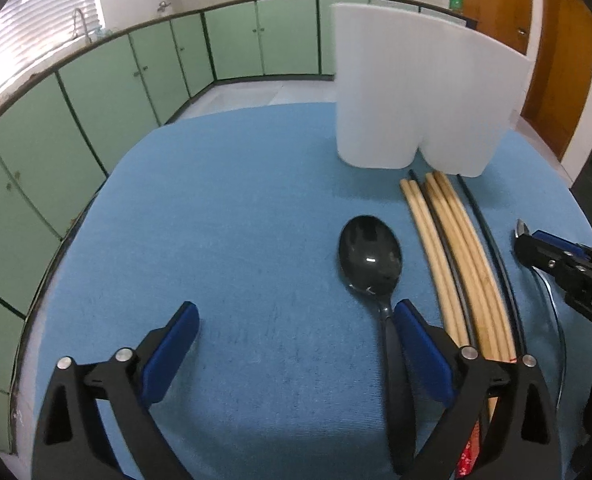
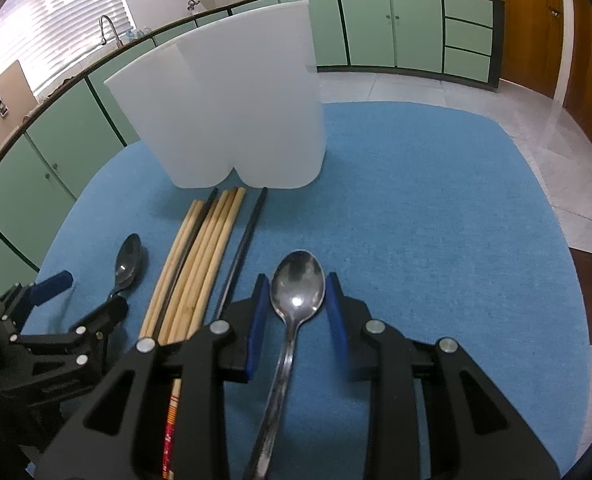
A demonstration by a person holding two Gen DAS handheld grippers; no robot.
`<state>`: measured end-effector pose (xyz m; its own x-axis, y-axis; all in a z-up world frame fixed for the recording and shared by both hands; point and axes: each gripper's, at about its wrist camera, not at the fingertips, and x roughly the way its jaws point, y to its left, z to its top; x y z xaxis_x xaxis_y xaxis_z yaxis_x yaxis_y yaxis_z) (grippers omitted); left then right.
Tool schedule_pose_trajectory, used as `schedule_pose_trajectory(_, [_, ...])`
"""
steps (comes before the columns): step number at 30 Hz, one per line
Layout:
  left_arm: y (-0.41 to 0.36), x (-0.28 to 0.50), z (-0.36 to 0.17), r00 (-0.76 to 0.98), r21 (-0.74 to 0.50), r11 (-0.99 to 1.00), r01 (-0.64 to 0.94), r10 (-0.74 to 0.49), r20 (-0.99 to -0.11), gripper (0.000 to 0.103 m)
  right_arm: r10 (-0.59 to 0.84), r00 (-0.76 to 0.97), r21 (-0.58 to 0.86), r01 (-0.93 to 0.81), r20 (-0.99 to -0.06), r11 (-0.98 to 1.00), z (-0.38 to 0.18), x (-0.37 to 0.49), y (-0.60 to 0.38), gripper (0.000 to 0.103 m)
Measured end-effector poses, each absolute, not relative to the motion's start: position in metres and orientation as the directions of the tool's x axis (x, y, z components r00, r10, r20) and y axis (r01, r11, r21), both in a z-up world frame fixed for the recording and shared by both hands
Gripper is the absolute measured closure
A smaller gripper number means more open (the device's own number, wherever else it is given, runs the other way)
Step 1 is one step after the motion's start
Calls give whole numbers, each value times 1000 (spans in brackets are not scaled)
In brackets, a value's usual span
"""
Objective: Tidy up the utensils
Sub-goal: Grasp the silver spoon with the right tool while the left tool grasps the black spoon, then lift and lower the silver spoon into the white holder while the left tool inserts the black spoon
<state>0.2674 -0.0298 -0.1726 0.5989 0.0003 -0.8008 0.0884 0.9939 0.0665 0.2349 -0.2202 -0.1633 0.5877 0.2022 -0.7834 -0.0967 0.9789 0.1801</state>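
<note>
Two spoons point(image 2: 297, 280), six chopsticks point(image 2: 199, 264), one white holder point(image 2: 231, 120)

- Left gripper point(image 1: 296, 320): jaws wide apart, empty, above blue cloth point(image 1: 235, 220).
- Black spoon point(image 1: 370, 258): handle alongside the right-side finger.
- Wooden chopsticks point(image 1: 456, 240): beside spoon, tips near white holder point(image 1: 420, 92).

Black spoon point(image 1: 370, 256) handle slips behind the left gripper's fingers point(image 1: 424, 352) at five o'clock. Steel spoon point(image 2: 296, 284) handle runs off the bottom edge. Chopsticks point(image 2: 199, 256) near ends hidden under the right gripper's frame.
</note>
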Motion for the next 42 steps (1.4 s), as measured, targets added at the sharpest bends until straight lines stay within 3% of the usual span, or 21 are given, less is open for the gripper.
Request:
schedule_pose_trajectory(4, [-34,271,-162,604,22,995,101,-43,-796,6,196,580,180,-86,-791,980,-162,238,-224,75])
schedule_pose_trajectory(16, [-42,307,-169,567,48,996,79,-6,-824,8,219,535,214,-72,-816,974,-157,252,-227,70])
schedule_pose_trajectory(18, [-39,311,-174,542,7,997,81,-39,-839,18,231,522,228,-70,-821,971,-156,256,-229,70])
schedule_pose_trajectory(19, [-35,314,-172,551,-3,997,78,-46,-833,20,229,517,225,-72,-825,972,-155,258,-230,75])
schedule_pose_trajectory(23, [-28,315,-165,563,-53,993,103,-102,-820,63,236,506,228,-79,-830,970,-154,258,-234,77])
schedule_pose_trajectory(24, [-26,315,-164,561,-75,991,109,-124,-819,68,236,508,230,-77,-828,970,-154,257,-235,77])
schedule_pose_trajectory(26, [-22,312,-162,559,-117,987,114,-161,-813,68,238,538,233,-79,-809,969,-149,251,-239,77])
schedule_pose_trajectory(28, [-15,307,-155,592,-143,982,121,-187,-784,68,245,598,235,-97,-763,967,-140,240,-243,78])
schedule_pose_trajectory(32, [-6,275,-125,733,-174,970,171,-244,-635,68,269,728,227,-158,-630,961,-110,215,-249,78])
schedule_pose_trajectory(39, [-6,253,-82,856,-144,970,198,-243,-457,68,345,818,253,-252,-461,934,-65,204,-260,78])
schedule_pose_trajectory(40, [-5,254,-74,870,-139,970,197,-239,-432,68,351,824,253,-261,-444,932,-58,205,-262,99])
schedule_pose_trajectory(42, [-11,254,-62,890,-130,971,199,-235,-390,68,365,827,263,-273,-427,925,-46,211,-267,102])
